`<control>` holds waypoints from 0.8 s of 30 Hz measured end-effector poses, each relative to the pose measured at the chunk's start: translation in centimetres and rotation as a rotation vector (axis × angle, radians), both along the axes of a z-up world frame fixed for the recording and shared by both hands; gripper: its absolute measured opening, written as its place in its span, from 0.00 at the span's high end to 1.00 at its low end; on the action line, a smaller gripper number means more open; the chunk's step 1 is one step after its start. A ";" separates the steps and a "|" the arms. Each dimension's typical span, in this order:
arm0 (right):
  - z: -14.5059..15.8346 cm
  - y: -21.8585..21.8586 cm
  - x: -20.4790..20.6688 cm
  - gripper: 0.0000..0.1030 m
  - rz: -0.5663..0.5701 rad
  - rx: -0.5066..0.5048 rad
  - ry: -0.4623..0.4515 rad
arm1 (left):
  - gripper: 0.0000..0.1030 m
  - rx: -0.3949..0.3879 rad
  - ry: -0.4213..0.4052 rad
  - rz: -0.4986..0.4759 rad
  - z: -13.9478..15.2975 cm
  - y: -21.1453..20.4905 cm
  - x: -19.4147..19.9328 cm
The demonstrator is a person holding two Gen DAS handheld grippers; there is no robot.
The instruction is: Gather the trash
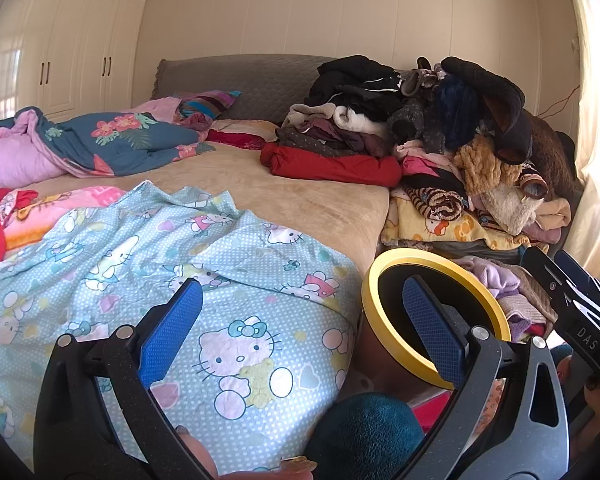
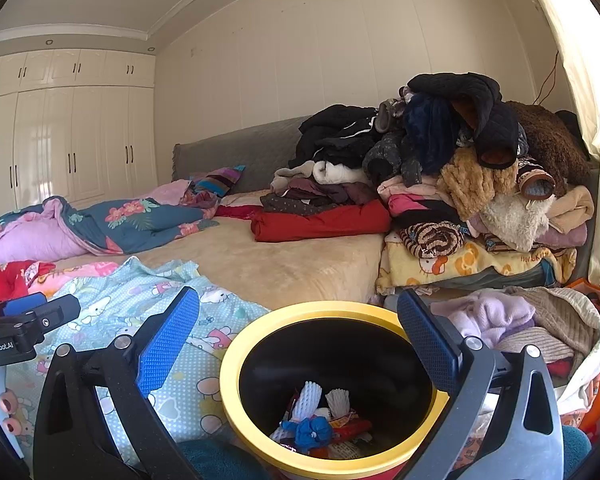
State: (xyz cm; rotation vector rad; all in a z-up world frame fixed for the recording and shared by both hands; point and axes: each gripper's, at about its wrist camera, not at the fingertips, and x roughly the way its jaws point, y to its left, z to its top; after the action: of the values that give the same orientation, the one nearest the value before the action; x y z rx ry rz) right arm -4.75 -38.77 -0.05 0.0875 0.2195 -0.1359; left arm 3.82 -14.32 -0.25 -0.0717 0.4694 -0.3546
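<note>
Both my claws, left gripper [image 1: 300, 336] and right gripper [image 2: 298, 344], hang released and empty over the yellow-rimmed bin [image 2: 260, 340] at the bed's [image 2: 300, 260] near edge; wrappers [image 2: 324, 428] lie inside; next, I judge, comes finding more trash.

Home bedroom: bed [image 1: 300, 196], heaped clothes [image 1: 440, 128], wardrobe [image 1: 60, 60].

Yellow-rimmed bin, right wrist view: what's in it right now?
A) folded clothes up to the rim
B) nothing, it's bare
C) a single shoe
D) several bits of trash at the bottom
D: the right wrist view looks down into the yellow-rimmed bin, where white foam netting, a crumpled blue piece and a red wrapper lie on its black bottom.
</note>
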 end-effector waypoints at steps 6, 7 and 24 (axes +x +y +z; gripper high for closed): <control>0.0 0.0 -0.1 0.06 -0.001 0.000 -0.001 | 0.11 -0.001 0.001 0.000 0.0 0.0 0.0; 0.0 0.0 0.0 0.06 -0.002 -0.001 0.000 | 0.11 -0.001 0.001 0.001 0.0 0.0 0.0; 1.1 9.7 5.6 0.06 0.321 0.005 0.127 | 0.11 -0.075 0.206 0.300 -1.6 12.0 4.7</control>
State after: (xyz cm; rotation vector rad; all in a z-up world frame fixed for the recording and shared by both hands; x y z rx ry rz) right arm 0.81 -29.03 1.08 0.0477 0.3578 0.1797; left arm 8.48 -2.29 -1.85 -0.2501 0.6392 -0.0694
